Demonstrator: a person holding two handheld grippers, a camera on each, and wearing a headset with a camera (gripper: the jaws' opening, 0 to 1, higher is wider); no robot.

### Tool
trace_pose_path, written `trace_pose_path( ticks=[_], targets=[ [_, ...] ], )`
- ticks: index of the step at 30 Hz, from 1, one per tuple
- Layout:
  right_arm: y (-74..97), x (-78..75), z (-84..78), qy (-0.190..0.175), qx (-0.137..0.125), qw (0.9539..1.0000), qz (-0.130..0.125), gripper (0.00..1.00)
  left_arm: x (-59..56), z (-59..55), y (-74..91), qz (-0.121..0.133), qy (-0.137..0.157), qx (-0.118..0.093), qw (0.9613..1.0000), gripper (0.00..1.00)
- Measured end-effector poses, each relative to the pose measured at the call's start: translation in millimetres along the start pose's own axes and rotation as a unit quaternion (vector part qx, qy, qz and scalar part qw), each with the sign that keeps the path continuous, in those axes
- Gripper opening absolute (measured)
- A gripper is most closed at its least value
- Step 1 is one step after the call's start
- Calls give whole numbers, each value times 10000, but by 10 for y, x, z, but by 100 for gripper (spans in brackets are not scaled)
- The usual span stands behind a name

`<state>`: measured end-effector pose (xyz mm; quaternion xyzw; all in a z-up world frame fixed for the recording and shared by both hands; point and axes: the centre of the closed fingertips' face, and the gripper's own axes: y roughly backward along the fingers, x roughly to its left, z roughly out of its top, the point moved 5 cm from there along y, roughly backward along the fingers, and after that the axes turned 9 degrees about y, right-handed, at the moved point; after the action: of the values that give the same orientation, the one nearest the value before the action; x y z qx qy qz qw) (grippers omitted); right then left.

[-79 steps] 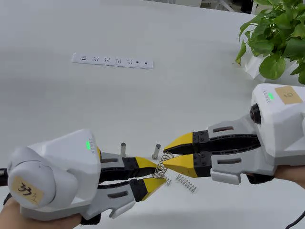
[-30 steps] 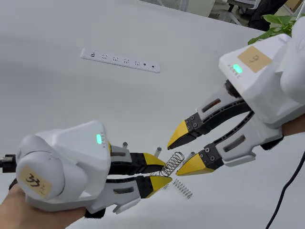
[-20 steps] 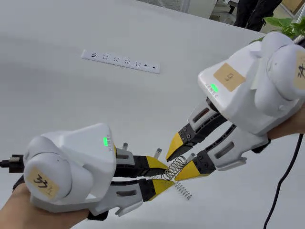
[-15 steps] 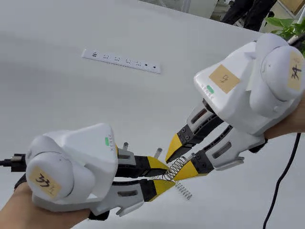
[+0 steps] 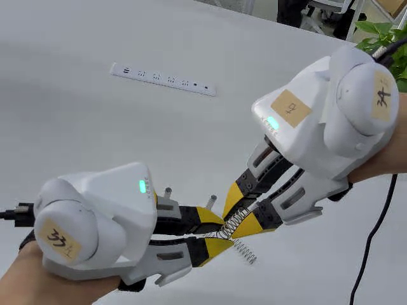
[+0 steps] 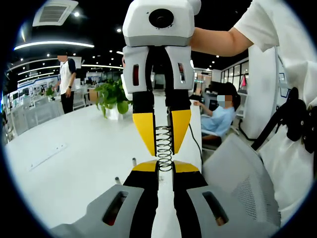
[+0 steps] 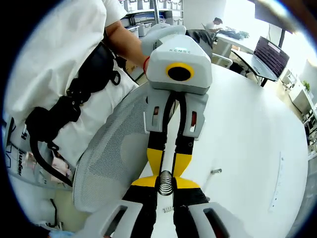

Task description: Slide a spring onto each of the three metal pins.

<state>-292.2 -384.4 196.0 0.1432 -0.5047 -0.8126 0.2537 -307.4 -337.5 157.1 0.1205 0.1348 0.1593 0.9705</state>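
Change since a second ago: the right gripper [image 5: 229,225], then wide open and clear of the held spring [image 5: 234,221], has tipped down from the upper right and narrowed its yellow-tipped jaws onto it. Held spring: off the table [image 5: 95,140], slanting, caught between the two grippers, which face each other tip to tip. Left gripper [image 5: 222,232]: jaws together on the held spring's lower end; in the left gripper view the coil rises straight out of its yellow tips. Right gripper: in the left gripper view its two yellow fingers [image 6: 146,130] flank the coil closely above that end, and in the right gripper view the coil shows end-on, pinched between its tips. Loose spring [image 5: 243,251]: flat on the table, just below and right of the held spring, apart from it. Near pin [image 5: 210,202]: upright on the table, just up-left of the held spring, with no coil on it. Far pin [image 5: 168,192]: upright, farther left of the held spring, beside the left gripper's body, also bare. Power strip [image 5: 164,79]: white, lying well beyond the held spring toward the table's far side. Plant [image 5: 376,28]: green leaves, far up-right of the held spring, past the right gripper's body.
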Motion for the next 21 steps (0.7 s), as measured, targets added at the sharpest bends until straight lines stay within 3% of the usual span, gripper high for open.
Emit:
trace_pose_path(
  ticks=[21],
  targets=[
    [-26,-61,63,-58,-45,10000,-68,7,48,-19,81,68,1,-118,9999,7]
  ],
)
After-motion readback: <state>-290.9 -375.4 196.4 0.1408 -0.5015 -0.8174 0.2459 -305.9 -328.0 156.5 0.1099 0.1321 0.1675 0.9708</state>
